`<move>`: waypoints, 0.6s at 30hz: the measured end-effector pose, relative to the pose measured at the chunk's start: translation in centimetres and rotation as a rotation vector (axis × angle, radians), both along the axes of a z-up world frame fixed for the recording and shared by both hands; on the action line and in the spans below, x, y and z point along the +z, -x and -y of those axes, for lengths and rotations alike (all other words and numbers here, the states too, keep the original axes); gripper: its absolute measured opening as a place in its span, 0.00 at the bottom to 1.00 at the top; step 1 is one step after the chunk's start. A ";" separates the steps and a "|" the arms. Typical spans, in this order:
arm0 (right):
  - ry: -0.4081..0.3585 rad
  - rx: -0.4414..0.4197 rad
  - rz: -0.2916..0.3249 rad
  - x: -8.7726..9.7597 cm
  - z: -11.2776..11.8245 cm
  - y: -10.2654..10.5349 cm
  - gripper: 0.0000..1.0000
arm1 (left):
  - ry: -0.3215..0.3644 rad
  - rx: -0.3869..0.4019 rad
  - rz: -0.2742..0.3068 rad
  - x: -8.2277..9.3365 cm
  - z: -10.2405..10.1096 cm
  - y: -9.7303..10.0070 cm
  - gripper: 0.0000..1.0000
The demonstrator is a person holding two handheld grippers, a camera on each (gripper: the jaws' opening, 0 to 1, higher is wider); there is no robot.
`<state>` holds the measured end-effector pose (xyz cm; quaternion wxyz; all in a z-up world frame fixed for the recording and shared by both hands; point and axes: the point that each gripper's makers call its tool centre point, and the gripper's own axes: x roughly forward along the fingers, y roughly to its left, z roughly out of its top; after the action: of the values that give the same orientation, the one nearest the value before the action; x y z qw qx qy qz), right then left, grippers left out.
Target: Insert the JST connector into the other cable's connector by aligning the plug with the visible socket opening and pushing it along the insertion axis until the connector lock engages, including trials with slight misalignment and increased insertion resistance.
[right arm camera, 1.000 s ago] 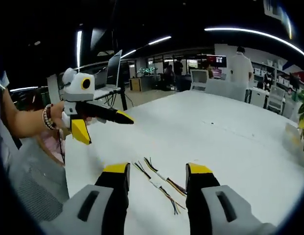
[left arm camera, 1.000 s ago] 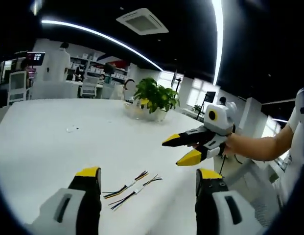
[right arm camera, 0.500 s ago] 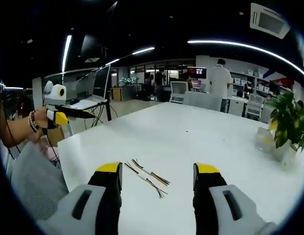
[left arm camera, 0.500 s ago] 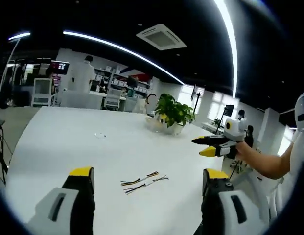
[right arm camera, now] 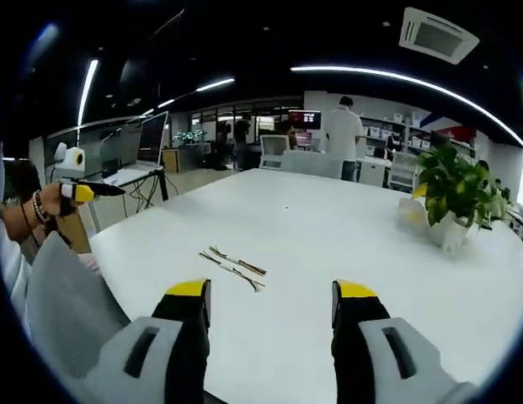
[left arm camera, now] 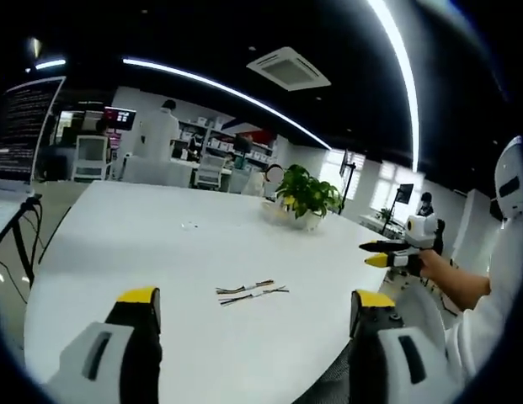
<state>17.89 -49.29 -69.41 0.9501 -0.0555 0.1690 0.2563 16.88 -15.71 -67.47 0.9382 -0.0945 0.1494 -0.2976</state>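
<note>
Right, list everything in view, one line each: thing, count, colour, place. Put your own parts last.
cables: two, multicoloured wires with white connectors, side by side on the table, untouched.
table: one, white, under the cables.
potted plant: one, green leaves in a pale pot, far side of the table.
person in white: one, standing beyond the table, back turned.
left hand-held gripper: one, black with yellow tips, open, off the table's near edge.
right hand-held gripper: one, same colours, open, near edge.
</note>
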 end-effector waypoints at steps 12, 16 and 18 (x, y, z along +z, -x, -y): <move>-0.008 -0.096 -0.078 -2.8 2.7 2.0 0.55 | -0.002 0.001 -0.081 -3.6 1.3 2.6 0.92; -0.005 -0.094 -0.095 -3.4 2.6 2.2 0.55 | 0.009 0.008 -0.109 -4.6 1.5 2.9 0.92; -0.007 -0.098 -0.103 -3.8 2.7 2.3 0.55 | 0.008 0.008 -0.120 -5.0 1.5 3.1 0.91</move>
<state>15.62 -52.03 -73.21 0.9517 -0.0305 0.2194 0.2125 13.73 -17.26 -72.46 0.9283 -0.1165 0.2041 -0.2882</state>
